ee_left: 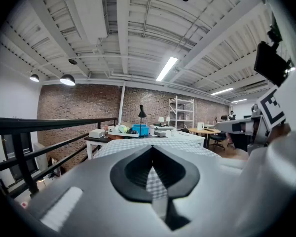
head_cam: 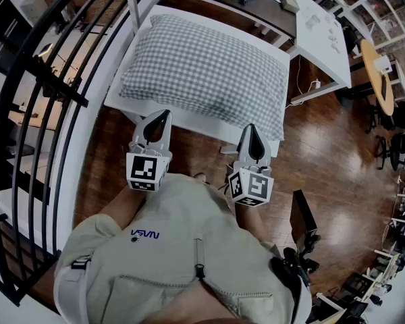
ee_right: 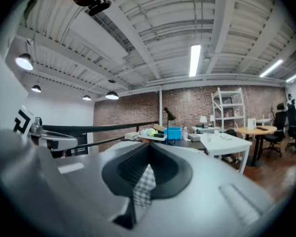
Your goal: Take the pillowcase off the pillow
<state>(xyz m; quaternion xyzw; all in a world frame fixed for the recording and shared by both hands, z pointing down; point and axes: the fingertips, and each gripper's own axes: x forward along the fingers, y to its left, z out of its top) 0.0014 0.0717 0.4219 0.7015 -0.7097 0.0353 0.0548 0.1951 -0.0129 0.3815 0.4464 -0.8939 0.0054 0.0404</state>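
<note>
Both tools are hovering side by side, just short of the table's [head_cam: 119,98] near edge. L tool [head_cam: 162,115] & R tool [head_cam: 252,128] are each keeping jaws pressed together, pinching nothing afaict; the check cloth showing thru each gap is prob. the pillow beyond. The pillowcase [head_cam: 206,69], on the pillow, is lying straight ahead of both tools. Its long axis is running across the person's front, L to R, slightly slanted. R tool is sitting nearer, tip about at the near-right corner overhanging the table. Which short end is open: can't tell.
</note>
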